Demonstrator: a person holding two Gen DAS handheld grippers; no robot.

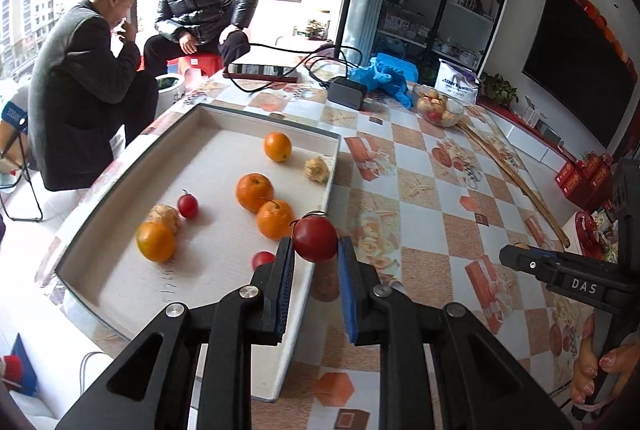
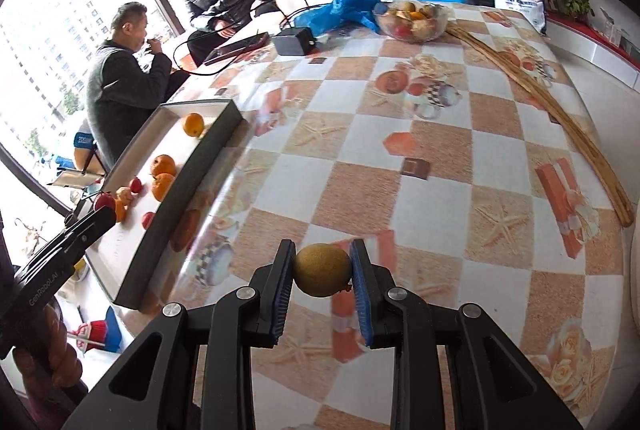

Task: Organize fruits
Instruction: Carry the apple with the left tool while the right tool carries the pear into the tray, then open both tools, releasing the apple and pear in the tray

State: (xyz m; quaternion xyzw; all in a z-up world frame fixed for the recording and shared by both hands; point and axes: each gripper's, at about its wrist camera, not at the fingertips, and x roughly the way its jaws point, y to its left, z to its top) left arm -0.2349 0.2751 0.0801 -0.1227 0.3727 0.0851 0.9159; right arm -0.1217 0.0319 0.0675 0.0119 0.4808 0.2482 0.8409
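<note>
My left hand-held gripper (image 1: 316,250) pinches a red fruit (image 1: 315,238) between its blue pads, held above the near right rim of the white tray (image 1: 320,207). Inside the tray lie four oranges (image 1: 254,192), two more small red fruits (image 1: 187,205) and two pale brownish fruits (image 1: 317,169). My right hand-held gripper (image 2: 322,272) pinches a brown-green round fruit (image 2: 322,270) above the checkered counter (image 2: 440,189), well to the right of the tray (image 2: 180,197). Beyond the tray, a glass bowl of fruit (image 2: 412,19) stands at the counter's far side.
</note>
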